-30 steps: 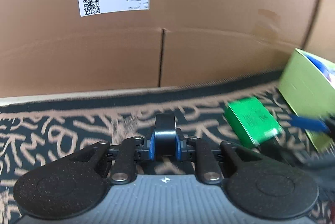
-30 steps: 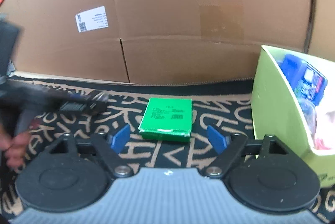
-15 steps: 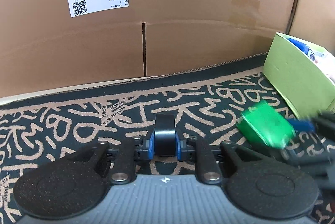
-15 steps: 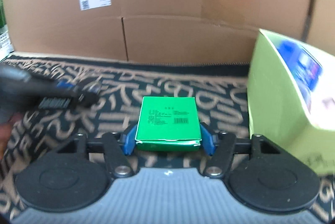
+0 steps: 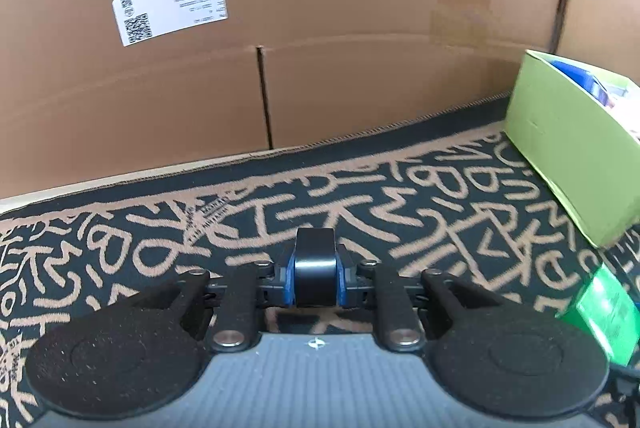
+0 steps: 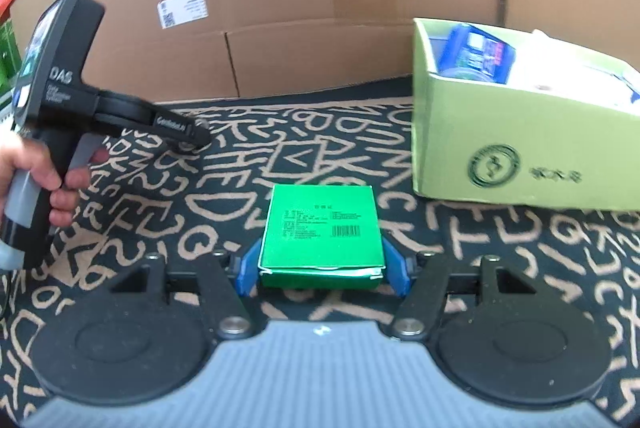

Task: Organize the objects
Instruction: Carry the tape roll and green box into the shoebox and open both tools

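Flat green cardboard box (image 6: 322, 228) clamped between right gripper (image 6: 322, 270) blue pads, near edge, above patterned rug (image 6: 304, 132). Likely light, stiff, glossy; squeeze side walls gently. Left gripper (image 5: 315, 280) clenched, empty. Lime-green open carton (image 6: 516, 136) near right.

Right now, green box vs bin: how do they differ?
The green box is small, flat and closed, clamped in the right gripper; the bin is bigger, open-topped, paler lime and sits on the mat holding items. Both are cardboard.
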The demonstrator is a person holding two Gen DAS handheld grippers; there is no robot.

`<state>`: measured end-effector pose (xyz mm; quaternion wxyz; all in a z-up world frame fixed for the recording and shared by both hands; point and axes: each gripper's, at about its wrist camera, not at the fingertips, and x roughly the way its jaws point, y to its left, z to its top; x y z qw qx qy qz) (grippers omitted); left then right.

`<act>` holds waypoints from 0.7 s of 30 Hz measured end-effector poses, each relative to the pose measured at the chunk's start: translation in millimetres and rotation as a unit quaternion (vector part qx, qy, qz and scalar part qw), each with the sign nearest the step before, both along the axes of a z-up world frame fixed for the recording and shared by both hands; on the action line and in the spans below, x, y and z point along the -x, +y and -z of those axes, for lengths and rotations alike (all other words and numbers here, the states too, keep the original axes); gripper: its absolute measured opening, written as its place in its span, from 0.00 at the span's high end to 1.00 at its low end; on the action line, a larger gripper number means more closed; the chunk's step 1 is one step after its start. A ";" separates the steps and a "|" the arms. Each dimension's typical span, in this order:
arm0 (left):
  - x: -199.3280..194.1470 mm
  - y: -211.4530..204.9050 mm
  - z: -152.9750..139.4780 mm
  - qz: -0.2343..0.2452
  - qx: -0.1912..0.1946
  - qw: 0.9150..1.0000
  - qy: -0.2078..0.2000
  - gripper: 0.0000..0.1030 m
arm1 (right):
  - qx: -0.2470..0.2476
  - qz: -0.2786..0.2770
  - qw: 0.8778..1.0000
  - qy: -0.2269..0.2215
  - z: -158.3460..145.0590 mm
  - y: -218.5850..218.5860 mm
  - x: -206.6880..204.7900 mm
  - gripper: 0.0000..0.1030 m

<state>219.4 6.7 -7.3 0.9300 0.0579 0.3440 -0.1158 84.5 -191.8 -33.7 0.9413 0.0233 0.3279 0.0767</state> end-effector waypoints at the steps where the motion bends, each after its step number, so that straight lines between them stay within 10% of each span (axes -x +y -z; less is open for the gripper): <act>1: 2.9 -2.4 -1.3 0.004 0.001 1.000 0.004 0.82 | -0.004 0.003 1.000 -0.002 -1.6 -3.1 3.1 0.40; 21: 65.3 -89.0 -72.3 0.116 0.031 0.992 -0.049 0.82 | -0.039 0.039 0.991 -0.121 -68.5 -55.6 73.6 0.40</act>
